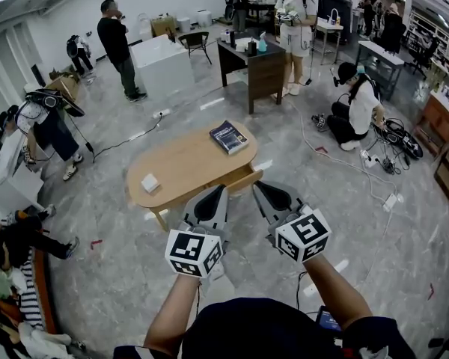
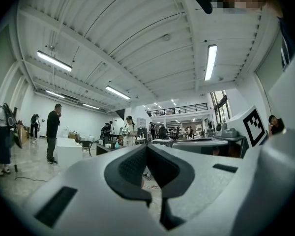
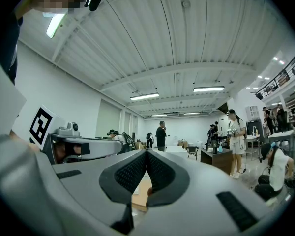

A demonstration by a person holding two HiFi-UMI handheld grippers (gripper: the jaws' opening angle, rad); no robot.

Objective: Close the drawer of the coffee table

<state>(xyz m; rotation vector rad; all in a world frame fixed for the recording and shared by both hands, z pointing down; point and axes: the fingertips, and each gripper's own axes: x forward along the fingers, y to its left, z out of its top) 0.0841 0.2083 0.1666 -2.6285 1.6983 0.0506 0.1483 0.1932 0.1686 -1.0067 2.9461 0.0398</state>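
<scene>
Left gripper, right gripper closed; one drawer seemingly ajar.

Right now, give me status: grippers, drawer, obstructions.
Left gripper shut, empty. Right gripper shut, empty. Drawer open, neither gripper on it. Book and white box sit on the tabletop, out of the drawer's path.

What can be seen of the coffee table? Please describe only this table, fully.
The coffee table has a long oval top that looks like light wood, on wooden legs. A drawer in its near side stands partly pulled out. A dark blue book lies flat near the right end of the top, a small white box near the left end. The left tool and the right tool, both shut and empty, are close before the drawer; whether they touch it cannot be told.
</scene>
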